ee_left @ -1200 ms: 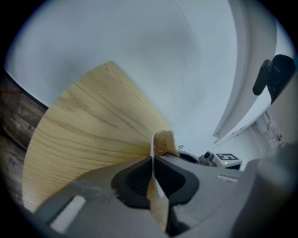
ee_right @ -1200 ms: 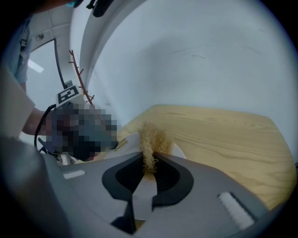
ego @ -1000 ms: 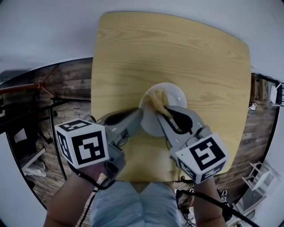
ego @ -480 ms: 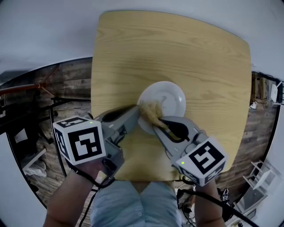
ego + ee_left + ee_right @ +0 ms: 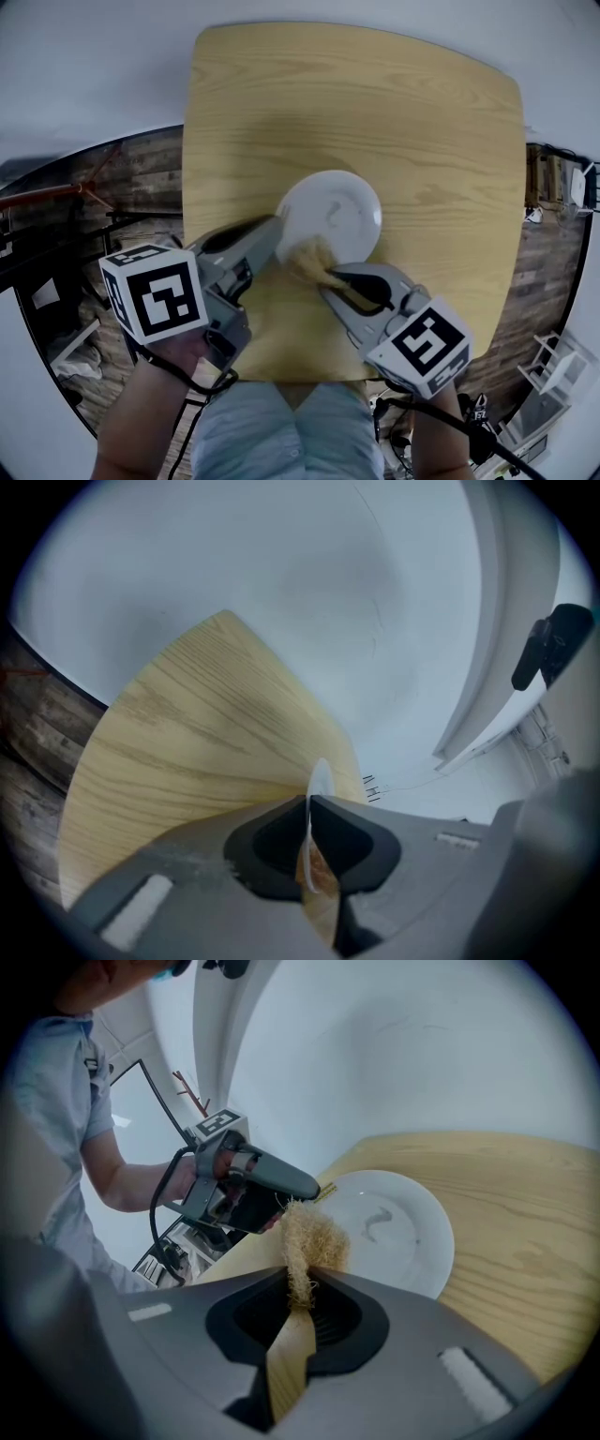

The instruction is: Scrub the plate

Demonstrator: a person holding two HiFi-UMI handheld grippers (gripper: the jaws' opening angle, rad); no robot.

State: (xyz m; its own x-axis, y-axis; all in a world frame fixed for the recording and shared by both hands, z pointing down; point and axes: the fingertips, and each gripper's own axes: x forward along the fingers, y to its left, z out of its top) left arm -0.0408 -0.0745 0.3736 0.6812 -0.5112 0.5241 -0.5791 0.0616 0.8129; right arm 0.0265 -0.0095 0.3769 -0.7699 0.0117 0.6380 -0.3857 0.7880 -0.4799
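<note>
A white plate (image 5: 330, 216) lies on the wooden table (image 5: 422, 122), with a small dark smear (image 5: 378, 1221) near its middle. My left gripper (image 5: 277, 236) is shut on the plate's left rim, and that rim (image 5: 317, 785) shows edge-on between the jaws in the left gripper view. My right gripper (image 5: 328, 277) is shut on a tan fibre scrubber (image 5: 307, 258). The scrubber (image 5: 306, 1237) sticks out from the jaws and rests at the plate's near-left rim, close beside the left gripper (image 5: 274, 1179).
The table's near edge (image 5: 309, 375) runs just under both grippers, and its left edge (image 5: 187, 187) is close to the left gripper. Dark plank floor (image 5: 84, 206) lies left and right of the table. A person's arm and light shirt (image 5: 66, 1119) fill the left of the right gripper view.
The scrubber has swept from the plate's middle back to its near-left rim. The left gripper has kept its hold on the rim. The plate sits slightly further left in the head view.
</note>
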